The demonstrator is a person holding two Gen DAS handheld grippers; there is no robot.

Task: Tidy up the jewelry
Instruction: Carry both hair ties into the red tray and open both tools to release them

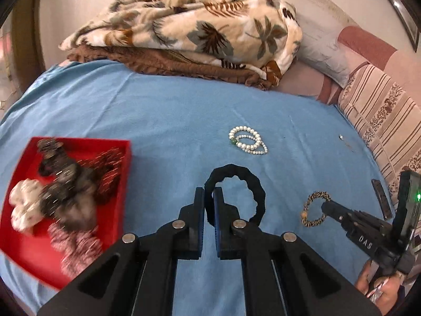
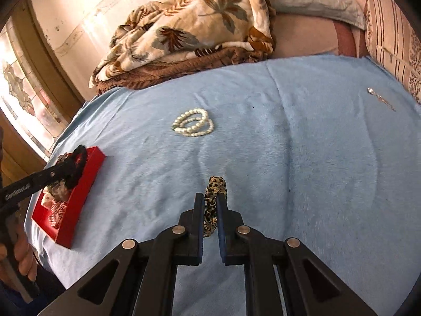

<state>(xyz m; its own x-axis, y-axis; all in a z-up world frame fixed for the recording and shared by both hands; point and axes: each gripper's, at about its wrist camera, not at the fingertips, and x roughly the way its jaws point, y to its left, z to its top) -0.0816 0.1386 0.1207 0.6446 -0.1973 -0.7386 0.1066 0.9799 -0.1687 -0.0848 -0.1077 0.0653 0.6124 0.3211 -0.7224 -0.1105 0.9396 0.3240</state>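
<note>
My left gripper (image 1: 209,194) is shut on a black scrunchie (image 1: 252,181), which hangs as a loop above the blue sheet. From the right wrist view, that left gripper (image 2: 67,169) holds the black scrunchie (image 2: 81,158) over the red tray (image 2: 79,197). The red tray (image 1: 123,163) holds several scrunchies, white, grey and pink among them. My right gripper (image 2: 210,197) is shut on a leopard-print scrunchie (image 2: 217,184). It shows in the left wrist view as the right gripper (image 1: 325,206) pinching the leopard-print scrunchie (image 1: 311,197). Pearl bracelets (image 1: 247,142) (image 2: 193,125) lie in a small pile mid-bed.
A small silver piece (image 1: 341,137) (image 2: 371,90) lies on the sheet at the right. A dark flat clip (image 1: 381,200) rests near the striped pillows (image 1: 381,110). A leaf-print blanket (image 1: 184,26) is heaped at the far side.
</note>
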